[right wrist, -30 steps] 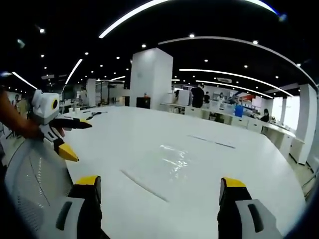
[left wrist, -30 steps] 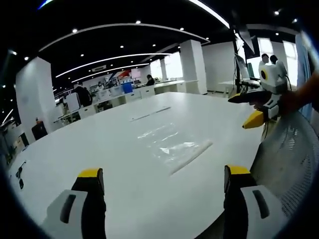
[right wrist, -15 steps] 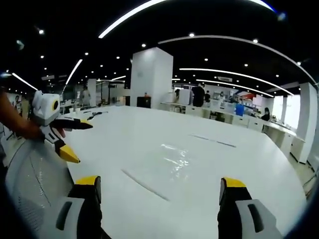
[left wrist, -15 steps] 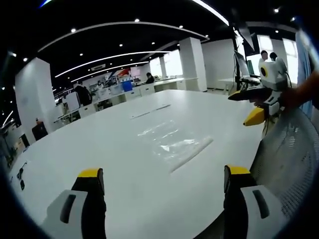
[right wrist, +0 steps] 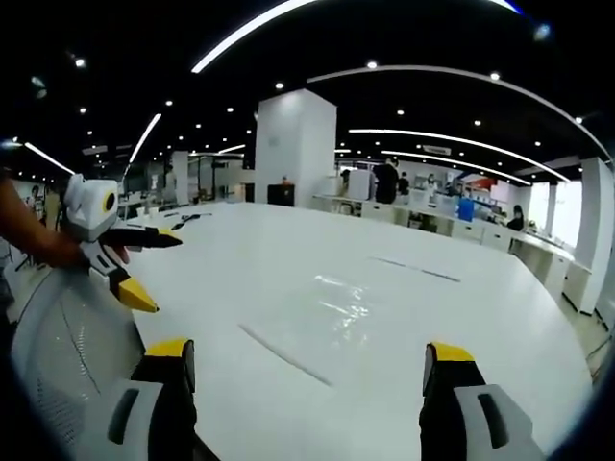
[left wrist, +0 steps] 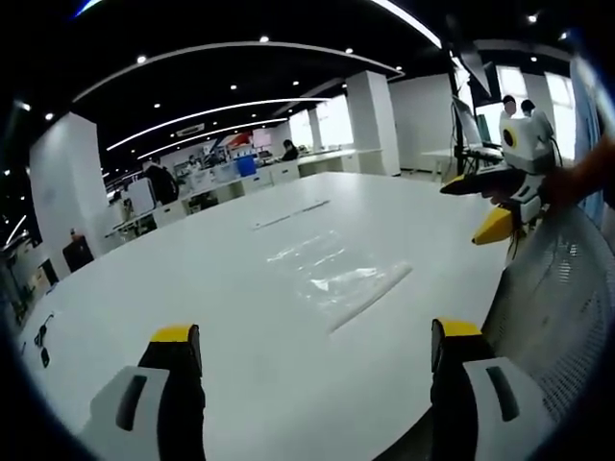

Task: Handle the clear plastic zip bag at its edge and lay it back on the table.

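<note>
A clear plastic zip bag [left wrist: 332, 277] lies flat on the white table [left wrist: 173, 279], its zip strip toward the near edge. In the right gripper view the same bag [right wrist: 332, 312] glints at mid-table. My left gripper [left wrist: 312, 346] hangs open above the table's near edge, short of the bag, with nothing between its jaws. My right gripper [right wrist: 303, 360] is open too, held back from the bag. The right gripper [left wrist: 495, 197] also appears at the right of the left gripper view, and the left gripper [right wrist: 120, 259] at the left of the right gripper view.
A mesh chair back [left wrist: 562, 288] stands by the table's near edge, also seen as a mesh chair back [right wrist: 62, 336]. Two thin strips [left wrist: 288, 216] lie farther across the table. A black item [left wrist: 38, 331] sits at the far left. Desks, pillars and people fill the office behind.
Both views have shifted very slightly with the hands. The bag lies as before and both grippers stay open.
</note>
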